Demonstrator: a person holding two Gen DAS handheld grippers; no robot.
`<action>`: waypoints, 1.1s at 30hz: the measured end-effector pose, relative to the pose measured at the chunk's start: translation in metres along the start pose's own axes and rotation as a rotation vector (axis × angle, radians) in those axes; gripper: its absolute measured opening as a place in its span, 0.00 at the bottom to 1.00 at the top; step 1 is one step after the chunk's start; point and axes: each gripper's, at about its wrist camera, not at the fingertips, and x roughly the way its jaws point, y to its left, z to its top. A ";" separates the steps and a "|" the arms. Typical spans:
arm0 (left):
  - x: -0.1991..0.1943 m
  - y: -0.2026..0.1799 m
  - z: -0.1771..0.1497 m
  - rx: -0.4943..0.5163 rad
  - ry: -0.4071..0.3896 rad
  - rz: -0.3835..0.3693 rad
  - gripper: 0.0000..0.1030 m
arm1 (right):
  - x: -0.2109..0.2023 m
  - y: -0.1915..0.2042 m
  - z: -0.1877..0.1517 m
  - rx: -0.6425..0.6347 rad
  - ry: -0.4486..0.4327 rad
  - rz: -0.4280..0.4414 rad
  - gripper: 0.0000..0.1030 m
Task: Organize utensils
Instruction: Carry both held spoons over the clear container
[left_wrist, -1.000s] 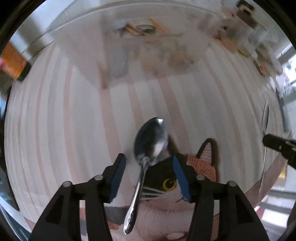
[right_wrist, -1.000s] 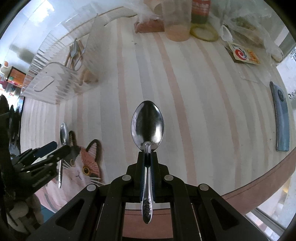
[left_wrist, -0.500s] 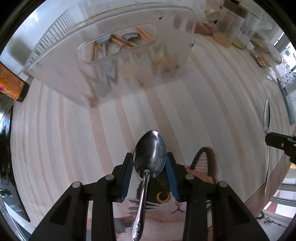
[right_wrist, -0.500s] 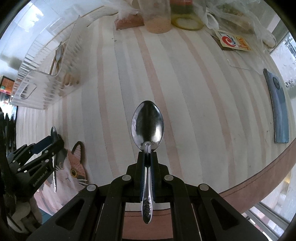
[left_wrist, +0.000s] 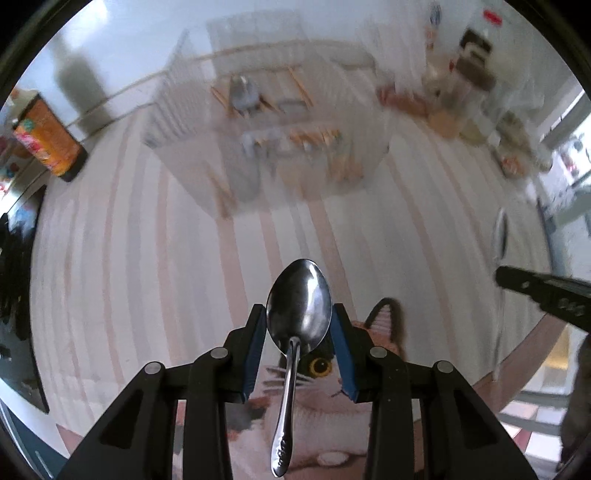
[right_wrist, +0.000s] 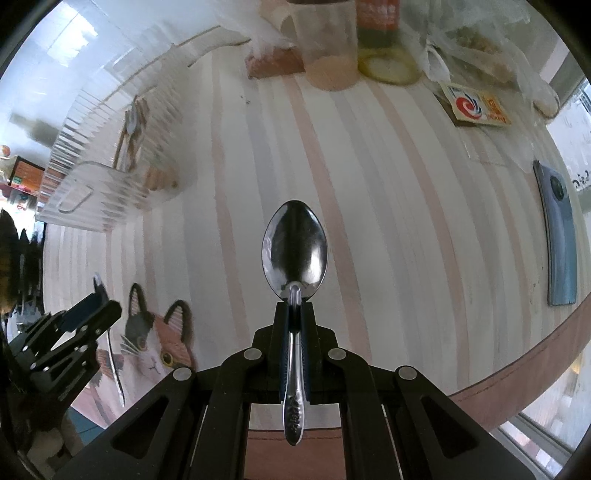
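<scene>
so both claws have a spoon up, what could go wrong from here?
1. The left claw pinches its spoon across the rounded bowl, handle hanging free, so it could pivot or slip out.
2. The clear utensil box already holds chopsticks and cutlery; a drop could land crooked.
3. The right claw grips the other spoon by its neck, so it may swing into the left.

the utensil box (right_wrist: 110, 177) is sitting on the table (right_wrist: 388, 240) at far left, the cat mat (right_wrist: 155, 343) lying near left, the phone (right_wrist: 557, 236) lying at right, jars (right_wrist: 328, 48) standing far behind.
</scene>
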 end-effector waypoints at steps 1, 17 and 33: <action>-0.011 0.002 0.001 -0.012 -0.017 -0.007 0.31 | -0.003 0.002 0.001 -0.003 -0.005 0.006 0.06; -0.128 0.029 0.120 -0.209 -0.236 -0.080 0.31 | -0.110 0.084 0.090 -0.124 -0.208 0.213 0.06; -0.050 0.091 0.211 -0.381 -0.072 -0.033 0.37 | -0.038 0.152 0.224 -0.180 -0.035 0.215 0.19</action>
